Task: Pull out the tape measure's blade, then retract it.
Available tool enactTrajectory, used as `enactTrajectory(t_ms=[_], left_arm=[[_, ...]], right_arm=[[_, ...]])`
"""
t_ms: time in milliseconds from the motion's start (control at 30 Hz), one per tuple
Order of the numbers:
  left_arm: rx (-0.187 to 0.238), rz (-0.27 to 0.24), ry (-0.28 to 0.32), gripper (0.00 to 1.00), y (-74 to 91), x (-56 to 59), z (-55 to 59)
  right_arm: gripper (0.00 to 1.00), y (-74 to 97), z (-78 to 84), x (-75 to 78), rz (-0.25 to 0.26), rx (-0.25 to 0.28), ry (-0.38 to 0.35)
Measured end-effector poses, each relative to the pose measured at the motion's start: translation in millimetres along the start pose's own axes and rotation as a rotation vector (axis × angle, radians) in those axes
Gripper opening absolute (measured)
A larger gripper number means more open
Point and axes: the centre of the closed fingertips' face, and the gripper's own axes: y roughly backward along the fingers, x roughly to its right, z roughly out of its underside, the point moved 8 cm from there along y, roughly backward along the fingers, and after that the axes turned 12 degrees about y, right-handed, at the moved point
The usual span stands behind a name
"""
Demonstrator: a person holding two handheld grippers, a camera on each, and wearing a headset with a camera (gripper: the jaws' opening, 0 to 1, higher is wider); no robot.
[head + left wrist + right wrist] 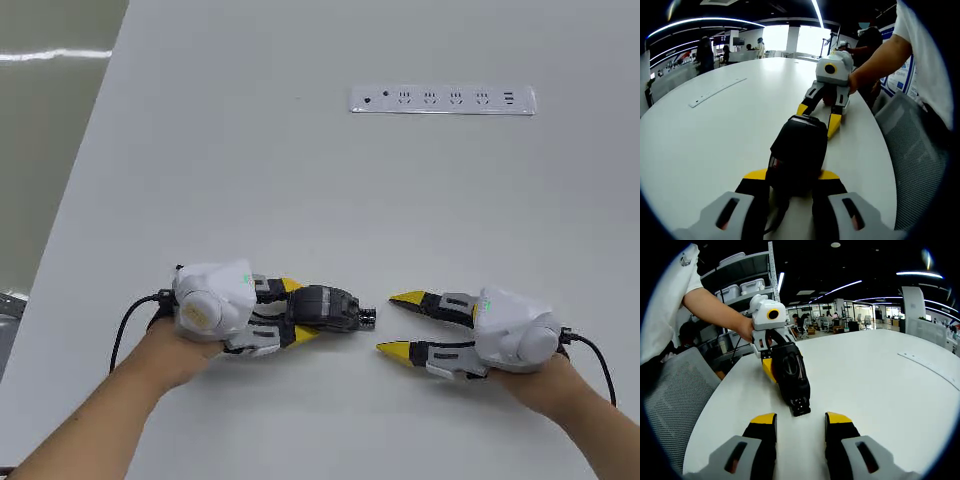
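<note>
Head view first: my left gripper (298,310) lies low on the white, matte tabletop (300,180), its yellow-tipped jaws pinching the black, chunky plastic tape measure (325,307) across its case; the case rests on the table with its mouth pointing toward my right gripper (399,322), whose jaws stand spread and hold nothing; a small gap separates those tips from the little metal end hook (368,316) at the mouth; a long white power strip (443,99) lies on the table well beyond, no part of this job.

Left gripper view: the black case sits between my two jaws, gripped on both flanks; past it the right gripper faces me, jaws apart, near the case's front but not touching it.

Right gripper view: my spread jaws frame the hook end, which lies just ahead of the tips and in line with the gap between them; no length of blade shows outside the case.

By my reckoning the task has barely begun; the case is secured, yet the blade is not yet drawn; left to do: close on the hook, pull the blade out, then let it run back in.
</note>
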Motion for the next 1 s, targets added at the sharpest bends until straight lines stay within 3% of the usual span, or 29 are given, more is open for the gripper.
enactTrajectory(t_ms=[267, 1000], left_arm=[[0.000, 0.002, 0.000, 0.29, -0.3, 0.4, 0.3], [-0.003, 0.001, -0.004, 0.29, 0.0, 0.4, 0.2]], right_arm=[[0.34, -7.5, -1.8, 0.2, -0.030, -0.009, 0.036], [0.22, -20.1, -4.1, 4.0, -0.048, -0.007, 0.097]])
